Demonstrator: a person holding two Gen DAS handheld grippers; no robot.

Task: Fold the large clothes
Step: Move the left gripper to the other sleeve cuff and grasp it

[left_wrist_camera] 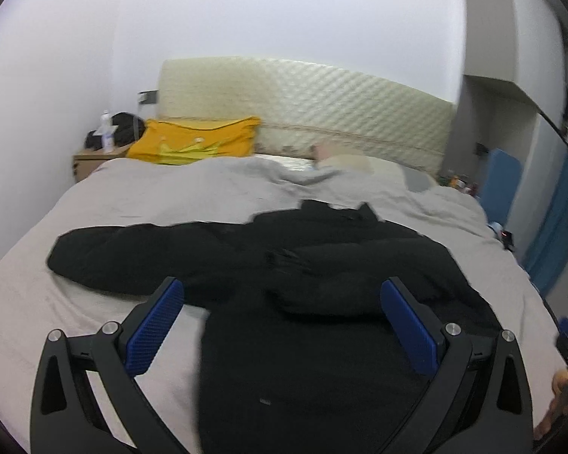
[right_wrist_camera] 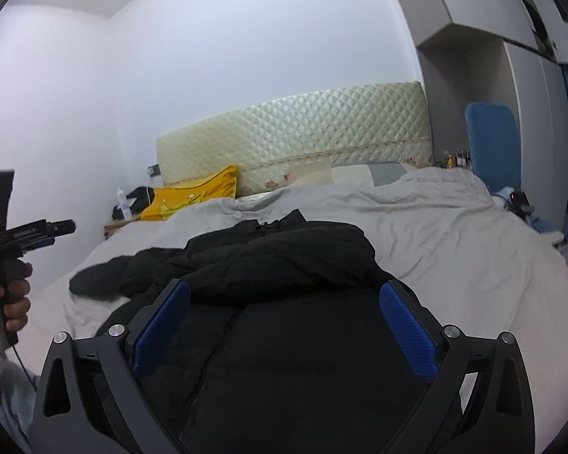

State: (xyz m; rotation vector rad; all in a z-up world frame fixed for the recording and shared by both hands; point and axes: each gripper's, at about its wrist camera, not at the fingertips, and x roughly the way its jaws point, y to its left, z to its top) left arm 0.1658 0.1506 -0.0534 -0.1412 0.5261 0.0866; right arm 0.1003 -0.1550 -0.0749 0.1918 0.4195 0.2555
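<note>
A black padded jacket [left_wrist_camera: 284,359] lies front up on the grey bed sheet [left_wrist_camera: 132,196], collar toward the headboard. One sleeve [left_wrist_camera: 132,249] stretches out to the left. The other sleeve [left_wrist_camera: 359,265] is folded across the chest. My left gripper [left_wrist_camera: 281,283] hovers open over the jacket's body, nothing between its blue pads [left_wrist_camera: 155,325]. In the right wrist view the jacket [right_wrist_camera: 303,359] fills the foreground. My right gripper [right_wrist_camera: 284,285] stands wide open just over the folded sleeve, gripping nothing. A person's hand [right_wrist_camera: 15,295] holds the left gripper's handle at the far left.
A yellow pillow [left_wrist_camera: 197,142] leans on the quilted cream headboard [left_wrist_camera: 322,106]. A nightstand [left_wrist_camera: 91,160] with a bottle and dark items stands at the back left. On the right side of the bed are a blue chair [right_wrist_camera: 492,143] and grey wardrobes [right_wrist_camera: 511,56].
</note>
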